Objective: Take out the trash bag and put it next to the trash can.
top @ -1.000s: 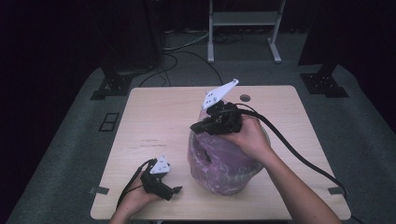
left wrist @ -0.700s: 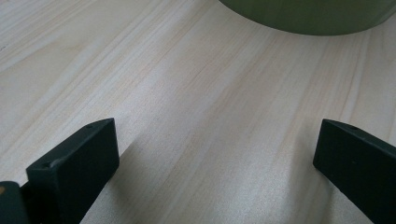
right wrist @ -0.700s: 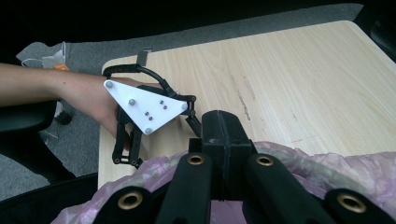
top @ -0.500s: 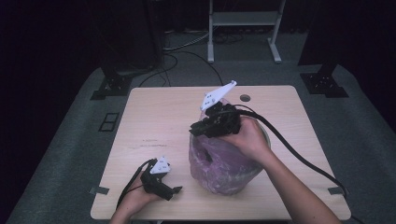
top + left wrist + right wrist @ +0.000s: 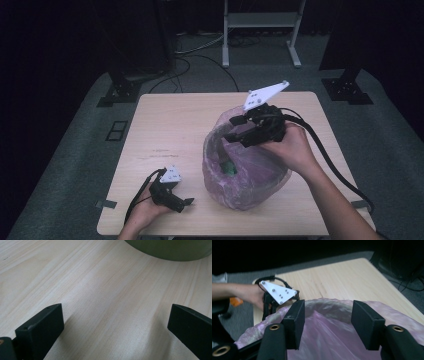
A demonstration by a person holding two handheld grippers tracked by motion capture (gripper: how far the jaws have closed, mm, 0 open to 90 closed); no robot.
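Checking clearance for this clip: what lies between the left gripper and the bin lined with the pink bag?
Bare wooden table. In the high view nothing sits between the left gripper and the bag-lined bin; the left gripper view agrees.

Room: I see it dark all around; only the table (image 5: 170, 125) is lit, from above.
Shadows: my left gripper (image 5: 172, 192) drops a small soft one.
Left gripper view: bright, wood grain clear, black jaws a bit fuzzy.
Right gripper view: dim, near jaws soft, pink bag (image 5: 332, 322) shiny, far edges dark.
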